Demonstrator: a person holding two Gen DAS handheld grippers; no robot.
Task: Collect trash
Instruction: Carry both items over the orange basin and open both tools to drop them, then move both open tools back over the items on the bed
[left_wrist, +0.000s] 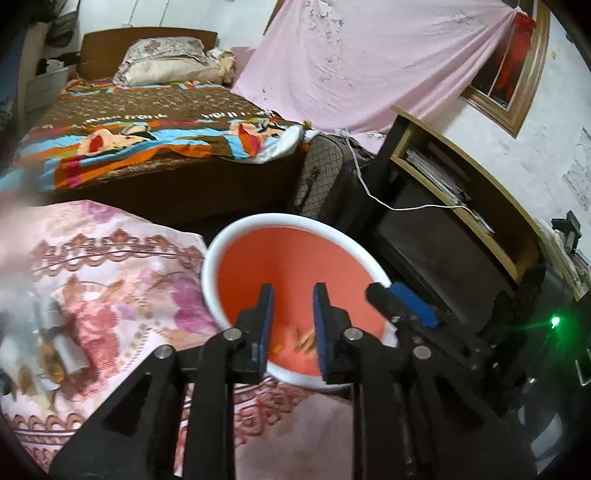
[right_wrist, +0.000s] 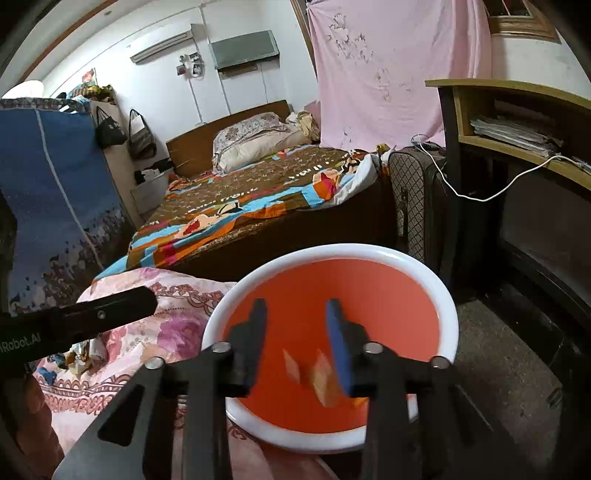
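- The bin (left_wrist: 295, 254) (right_wrist: 332, 291) is a round tub with a thick white rim and a flat orange-red inside. It stands on the floor just right of a pink flowered cloth (left_wrist: 122, 266) (right_wrist: 166, 321).
- Small tan and orange scraps (right_wrist: 321, 376) (left_wrist: 304, 341) show blurred inside the bin's mouth; I cannot tell if they are falling or lying on the bottom.
- The left gripper (left_wrist: 293, 291) hangs over the bin's near side, its blue-padded fingers parted with nothing between them.
- The right gripper (right_wrist: 297, 308) is over the bin too, spread a little wider, also holding nothing.
- More litter (left_wrist: 55, 354) (right_wrist: 77, 356) lies on the cloth, left of the bin: crumpled wrappers and a grey piece, blurred.
- Beyond stands a bed (right_wrist: 258, 192), with a suitcase (right_wrist: 413, 206) at its right.
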